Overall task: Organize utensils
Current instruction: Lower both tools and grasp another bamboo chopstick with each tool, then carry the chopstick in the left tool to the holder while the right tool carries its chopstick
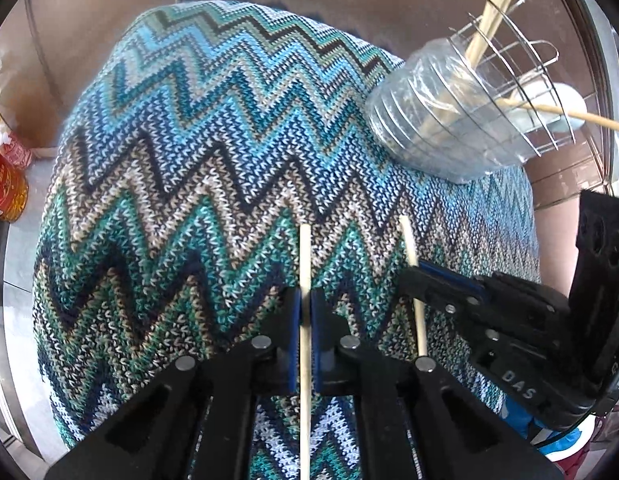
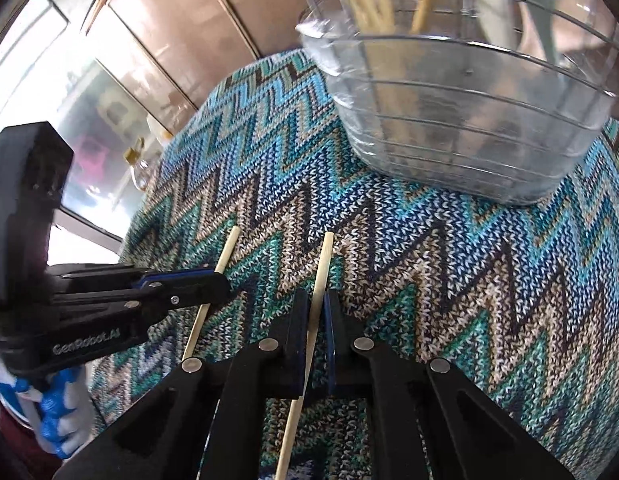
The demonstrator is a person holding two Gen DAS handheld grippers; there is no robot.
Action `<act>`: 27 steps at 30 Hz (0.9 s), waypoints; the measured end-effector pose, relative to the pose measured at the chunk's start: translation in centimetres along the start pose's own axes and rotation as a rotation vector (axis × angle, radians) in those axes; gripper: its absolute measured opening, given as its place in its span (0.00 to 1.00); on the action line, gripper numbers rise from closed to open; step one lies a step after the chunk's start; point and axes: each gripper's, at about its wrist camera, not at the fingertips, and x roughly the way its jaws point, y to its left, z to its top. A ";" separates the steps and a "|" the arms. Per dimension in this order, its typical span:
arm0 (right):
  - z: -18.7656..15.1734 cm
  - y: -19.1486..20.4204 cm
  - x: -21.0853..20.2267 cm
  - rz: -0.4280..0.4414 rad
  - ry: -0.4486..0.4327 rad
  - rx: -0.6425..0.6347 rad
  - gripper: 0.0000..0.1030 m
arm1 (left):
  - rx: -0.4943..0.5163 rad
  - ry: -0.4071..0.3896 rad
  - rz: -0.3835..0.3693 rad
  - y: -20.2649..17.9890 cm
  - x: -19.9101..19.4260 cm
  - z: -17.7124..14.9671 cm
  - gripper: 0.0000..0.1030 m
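My left gripper [image 1: 305, 304] is shut on a pale wooden chopstick [image 1: 305, 256] that points forward over the zigzag knit cloth [image 1: 213, 152]. My right gripper [image 2: 316, 304] is shut on a second chopstick [image 2: 323, 264]. In the left wrist view the right gripper [image 1: 419, 270] shows at the right with its chopstick [image 1: 408, 240]. In the right wrist view the left gripper [image 2: 221, 280] shows at the left with its chopstick [image 2: 228, 250]. A clear plastic holder in a wire basket [image 1: 453, 120] stands at the far right and holds several chopsticks and a white spoon. It looms close in the right wrist view [image 2: 469, 120].
A bottle of amber oil with a red label [image 1: 5, 184] stands at the left edge beyond the cloth. Another clear bottle [image 2: 139, 168] stands by a window at the left. Brown wall panels lie behind the table.
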 end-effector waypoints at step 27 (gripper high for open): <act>-7.7 1.2 -15.7 0.045 -0.407 -0.042 0.05 | 0.056 -0.368 0.002 -3.3 -12.2 -6.6 0.04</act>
